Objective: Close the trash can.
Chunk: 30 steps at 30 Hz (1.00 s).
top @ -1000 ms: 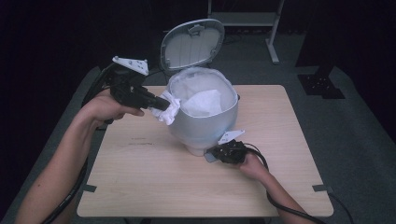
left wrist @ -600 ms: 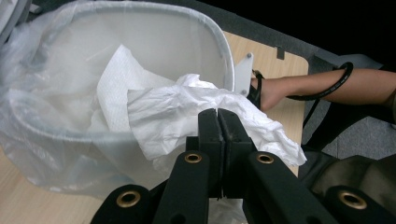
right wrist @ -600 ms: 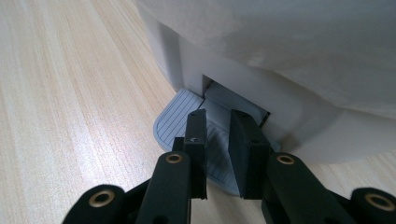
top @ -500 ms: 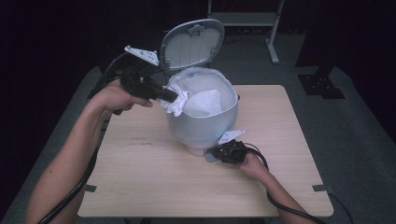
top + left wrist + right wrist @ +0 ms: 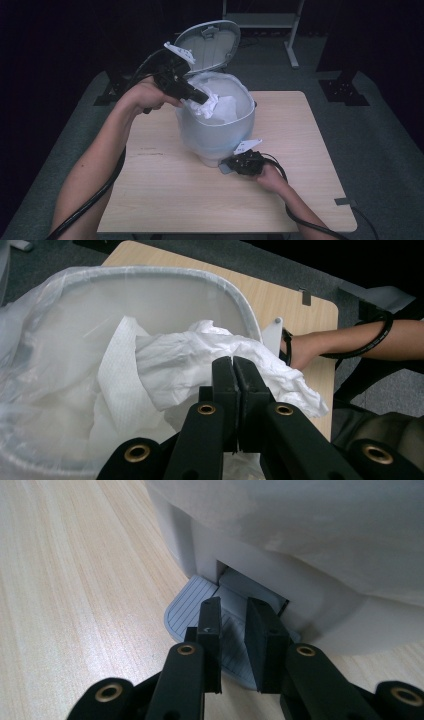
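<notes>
From the high view, a small white pedal bin (image 5: 215,135) stands mid-table on the light wood table (image 5: 165,190), its lid (image 5: 210,42) swung up & back, a clear liner bag draped over the rim. Left gripper (image 5: 204,97) is held above the bin's left rim, jaws pointing down-right into the opening, w/ a crumpled white paper wad (image 5: 207,106) hanging from the tips over the bin mouth, partly inside the liner. Right gripper (image 5: 227,165) lies low on the table at the bin's front foot, the hand (image 5: 270,177) behind it resting on the wood; cables trail off both toward the near edge. Left gripper view: the two black jaws are pressed together, no gap between the pads, and the crumpled paper (image 5: 200,365) is pinched at their tips, spreading out both sides; it sits above the liner bag (image 5: 45,365) & just inside the grey rim (image 5: 240,305), more white tissue below it. The other forearm shows far right past the table edge. Right gripper view: jaws stand a little apart, near parallel, tips down on the grey ribbed foot pedal (image 5: 195,610) that sticks out of the slot at the bin's base (image 5: 320,610); the pads seem to press on its top rather than clasp it, nothing gripped between them.
</notes>
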### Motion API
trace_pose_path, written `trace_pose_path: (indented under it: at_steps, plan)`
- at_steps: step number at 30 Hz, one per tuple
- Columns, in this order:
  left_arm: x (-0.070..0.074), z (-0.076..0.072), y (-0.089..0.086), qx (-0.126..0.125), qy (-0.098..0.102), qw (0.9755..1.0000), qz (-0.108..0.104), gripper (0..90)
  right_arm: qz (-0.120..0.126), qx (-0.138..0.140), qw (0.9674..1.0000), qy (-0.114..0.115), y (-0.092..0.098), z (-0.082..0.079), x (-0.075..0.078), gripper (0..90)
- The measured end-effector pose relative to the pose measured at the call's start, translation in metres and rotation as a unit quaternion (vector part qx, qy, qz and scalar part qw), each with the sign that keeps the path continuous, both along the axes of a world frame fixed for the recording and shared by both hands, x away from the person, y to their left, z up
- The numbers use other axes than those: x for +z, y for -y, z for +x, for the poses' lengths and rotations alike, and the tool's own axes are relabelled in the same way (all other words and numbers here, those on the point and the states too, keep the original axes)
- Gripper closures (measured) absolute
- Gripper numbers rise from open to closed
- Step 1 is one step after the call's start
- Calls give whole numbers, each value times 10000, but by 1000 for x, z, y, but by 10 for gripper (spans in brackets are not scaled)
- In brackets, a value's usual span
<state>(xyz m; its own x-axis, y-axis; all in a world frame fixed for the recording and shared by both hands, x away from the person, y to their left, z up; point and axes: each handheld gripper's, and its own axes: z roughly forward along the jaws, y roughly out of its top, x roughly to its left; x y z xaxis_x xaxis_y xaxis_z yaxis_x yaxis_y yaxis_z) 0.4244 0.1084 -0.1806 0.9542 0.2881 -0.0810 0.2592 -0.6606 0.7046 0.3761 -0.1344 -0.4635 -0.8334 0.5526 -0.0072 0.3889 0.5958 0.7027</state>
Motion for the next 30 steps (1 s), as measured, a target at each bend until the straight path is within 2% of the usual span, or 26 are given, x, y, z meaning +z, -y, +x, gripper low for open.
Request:
trace_pose_path:
  at_steps: [5, 9, 13, 17, 24, 30]
  plan:
    - [-4, 7, 9, 4, -48, 10000, 19, 891, 1, -4, 10000, 9, 0, 0, 0, 767]
    - [-9, 10, 14, 1, -54, 10000, -62, 890, 11, -14, 10000, 16, 0, 0, 0, 767]
    - [-12, 14, 18, 98, -50, 9999, -42, 888, 11, -15, 10000, 12, 0, 0, 0, 766]
    - [-18, 18, 22, 235, -71, 9997, 56, 871, 12, -11, 10000, 5, 0, 0, 0, 767]
    - [-31, 23, 29, 278, -186, 9993, 156, 827, -3, -23, 10000, 2, 0, -1, 0, 766]
    - [-30, 19, 24, 258, -193, 9995, 37, 786, 6, -19, 10000, 6, 0, -1, 0, 767]
